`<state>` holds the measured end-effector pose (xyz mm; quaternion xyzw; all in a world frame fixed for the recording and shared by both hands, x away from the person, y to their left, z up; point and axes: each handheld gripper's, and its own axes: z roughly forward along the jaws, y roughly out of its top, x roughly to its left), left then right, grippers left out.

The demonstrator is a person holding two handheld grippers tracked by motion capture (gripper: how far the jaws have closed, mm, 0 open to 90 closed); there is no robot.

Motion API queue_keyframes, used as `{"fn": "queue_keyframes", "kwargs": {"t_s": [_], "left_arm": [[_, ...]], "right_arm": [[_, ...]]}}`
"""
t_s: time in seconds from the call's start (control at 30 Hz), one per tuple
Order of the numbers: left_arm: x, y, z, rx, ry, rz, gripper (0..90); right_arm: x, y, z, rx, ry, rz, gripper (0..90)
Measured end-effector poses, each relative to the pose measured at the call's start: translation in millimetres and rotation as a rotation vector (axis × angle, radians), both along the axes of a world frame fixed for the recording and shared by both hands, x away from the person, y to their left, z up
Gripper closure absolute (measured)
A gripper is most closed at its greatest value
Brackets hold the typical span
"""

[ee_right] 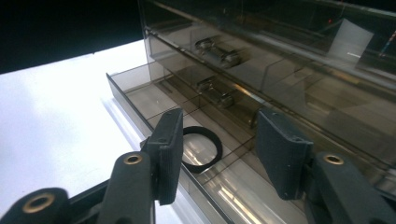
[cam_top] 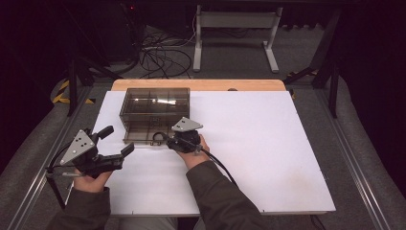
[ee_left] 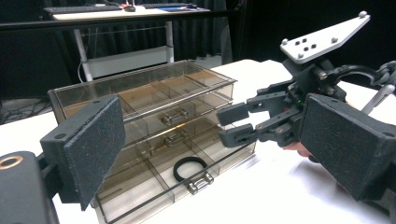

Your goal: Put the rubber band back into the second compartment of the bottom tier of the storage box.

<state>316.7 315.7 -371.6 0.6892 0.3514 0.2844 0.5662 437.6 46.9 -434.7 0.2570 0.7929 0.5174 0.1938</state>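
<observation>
The person's dark sleeves [cam_top: 215,191] are seen nearest the camera, at the near edge of the white rectangular table top [cam_top: 268,143]. On that top, toward its far left, a smoke-tinted transparent plastic drawer cabinet [cam_top: 154,108] is set, its bottom drawer [ee_left: 154,182] pulled out toward the person. The left gripper [cam_top: 117,143] is held off the cabinet's near-left corner, its jaws spread wide and empty. The right gripper [ee_right: 219,149] is poised at the drawer's front, jaws apart above a small black ring [ee_right: 200,148] lying flat in a front compartment. The ring is judged light, thin and probably rubbery; it is best pinched across its band, since the smooth drawer floor may let it slide.
</observation>
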Motion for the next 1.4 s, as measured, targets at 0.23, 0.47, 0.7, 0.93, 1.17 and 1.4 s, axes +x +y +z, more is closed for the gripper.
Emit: {"fn": "queue_keyframes", "kwargs": {"t_s": [0.23,0.47,0.7,0.93,1.17,1.4], "left_arm": [[-0.5,-1.8,0.2,0.004,0.002,-0.003,8.1],[-0.4,-3.7,-0.2,0.008,0.001,-0.007,8.0],[-0.8,-4.4,-0.2,0.014,0.0,-0.008,7.9],[-1.2,-7.5,-0.3,0.026,-0.001,-0.013,7.8],[-1.2,-9.1,-1.2,0.031,0.001,-0.015,7.8],[-1.5,-11.4,-1.7,0.032,0.006,-0.018,7.6]], "right_arm": [[-2.9,-16.8,5.4,0.028,-0.001,-0.011,44.1],[-6.6,-34.8,10.9,0.061,-0.001,-0.023,37.4],[-12.3,-56.4,15.4,0.096,-0.001,-0.048,31.3],[-16.6,-79.3,20.5,0.128,-0.008,-0.073,24.5],[-22.4,-101.5,24.6,0.148,-0.01,-0.089,18.9],[-30.3,-119.9,31.8,0.18,-0.03,-0.078,13.7]]}}
